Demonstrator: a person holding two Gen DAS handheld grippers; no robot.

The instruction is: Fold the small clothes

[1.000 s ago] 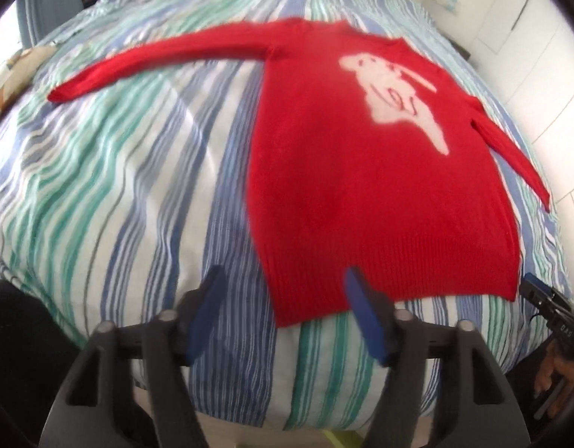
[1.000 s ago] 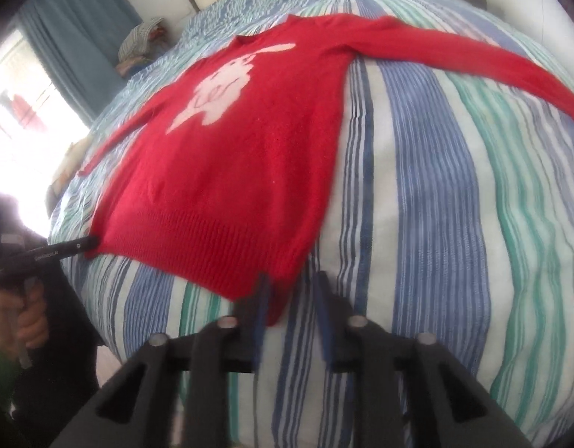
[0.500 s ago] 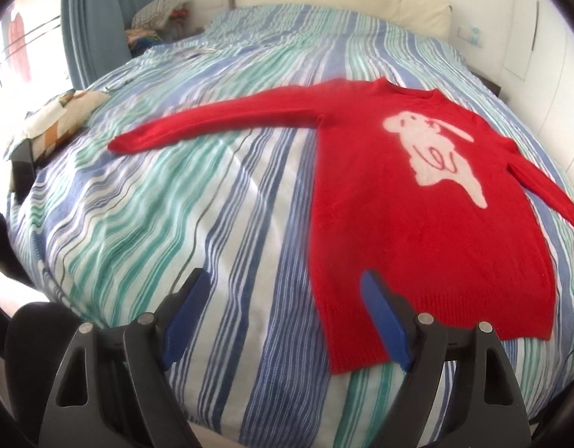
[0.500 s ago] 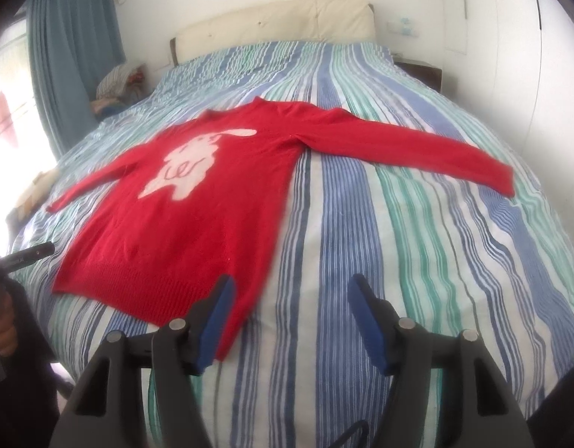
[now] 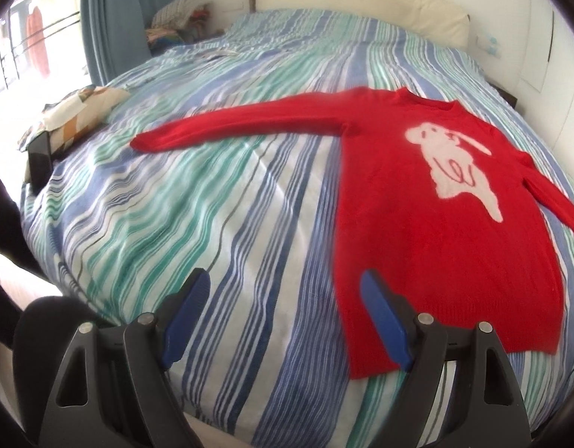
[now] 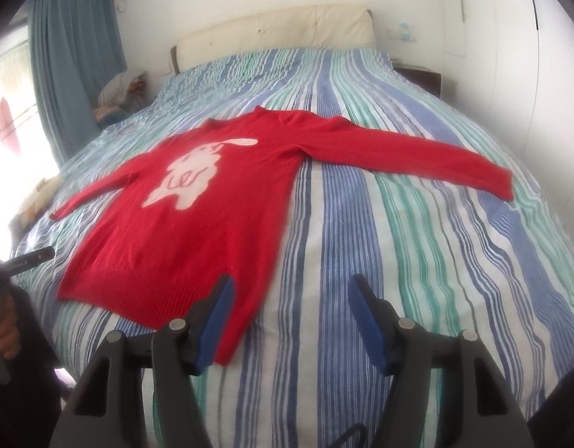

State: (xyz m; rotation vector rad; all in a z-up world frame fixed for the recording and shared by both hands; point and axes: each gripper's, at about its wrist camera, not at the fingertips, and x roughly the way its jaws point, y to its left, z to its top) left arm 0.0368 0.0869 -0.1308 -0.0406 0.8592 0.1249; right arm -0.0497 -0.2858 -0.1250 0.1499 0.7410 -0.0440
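Right now your red sweater (image 5: 429, 231) lies flat and face up on the striped bedspread (image 5: 220, 224), with both sleeves stretched out to the sides and the white rabbit motif (image 5: 455, 164) showing on its chest. Its neckline points toward the cream headboard (image 6: 272, 33), and its ribbed hem (image 6: 145, 298) is the edge nearest you.

Your left gripper (image 5: 285, 313) is spread wide and holds nothing; it hovers over the near edge of the bed, with its right blue pad (image 5: 384, 317) in front of the hem's left corner and its left pad over bare stripes. Whether that pad touches the knit, you cannot tell from this view.

Your right gripper (image 6: 292, 321) is also spread wide and empty. Its left blue pad (image 6: 216, 317) sits in front of the hem's right corner, its other pad over the bedspread.

A blue curtain (image 6: 74, 74) hangs at the window side, and a patterned cushion (image 5: 78, 115) rests near that edge of the bed.
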